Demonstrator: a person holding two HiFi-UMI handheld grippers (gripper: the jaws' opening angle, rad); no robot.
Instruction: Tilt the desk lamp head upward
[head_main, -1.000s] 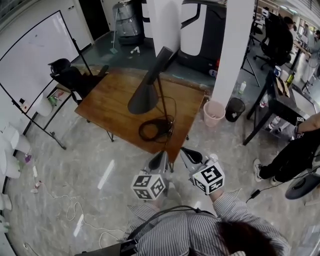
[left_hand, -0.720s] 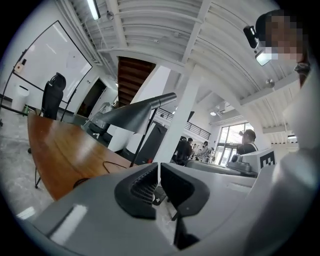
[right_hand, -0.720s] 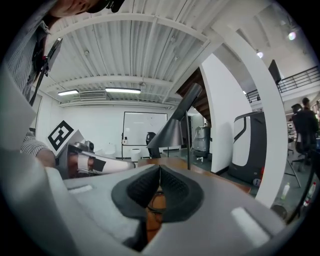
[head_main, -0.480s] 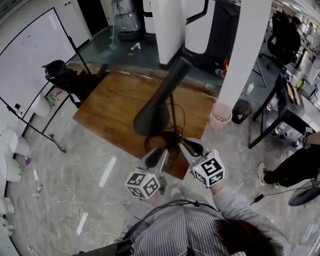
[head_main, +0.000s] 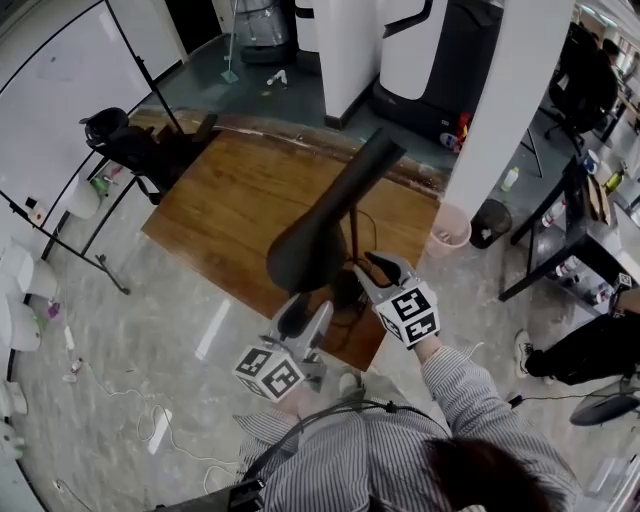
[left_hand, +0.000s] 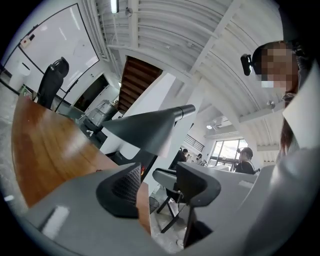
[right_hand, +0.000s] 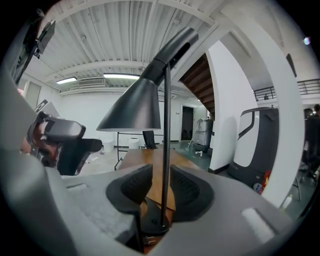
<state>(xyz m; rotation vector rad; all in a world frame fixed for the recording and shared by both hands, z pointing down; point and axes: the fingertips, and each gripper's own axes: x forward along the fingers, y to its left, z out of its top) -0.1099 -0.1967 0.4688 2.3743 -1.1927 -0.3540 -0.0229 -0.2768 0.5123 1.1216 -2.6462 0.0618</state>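
Note:
The black desk lamp stands at the near edge of the wooden table (head_main: 225, 205). Its cone head (head_main: 305, 250) points down and toward me, with the thin stem (head_main: 353, 235) behind it. My left gripper (head_main: 300, 314) hangs just below the head, and its jaws are opening with nothing between them. In the left gripper view the lamp head (left_hand: 145, 131) sits above and beyond that gripper (left_hand: 161, 184). My right gripper (head_main: 378, 266) is at the stem. In the right gripper view the stem (right_hand: 164, 150) runs through the narrow gap of that gripper (right_hand: 161, 187), and neither pad touches it.
A whiteboard on a stand (head_main: 55, 120) and a black chair (head_main: 135, 145) are at the table's left. A white pillar (head_main: 505, 110), a pink bin (head_main: 450, 230) and a black bin (head_main: 490, 222) are at the right. A person sits at far right (head_main: 590, 350).
I have stepped up to the table, so the lamp is now much closer. Both grippers have risen toward it, the right one to the stem. The left jaws have spread apart.

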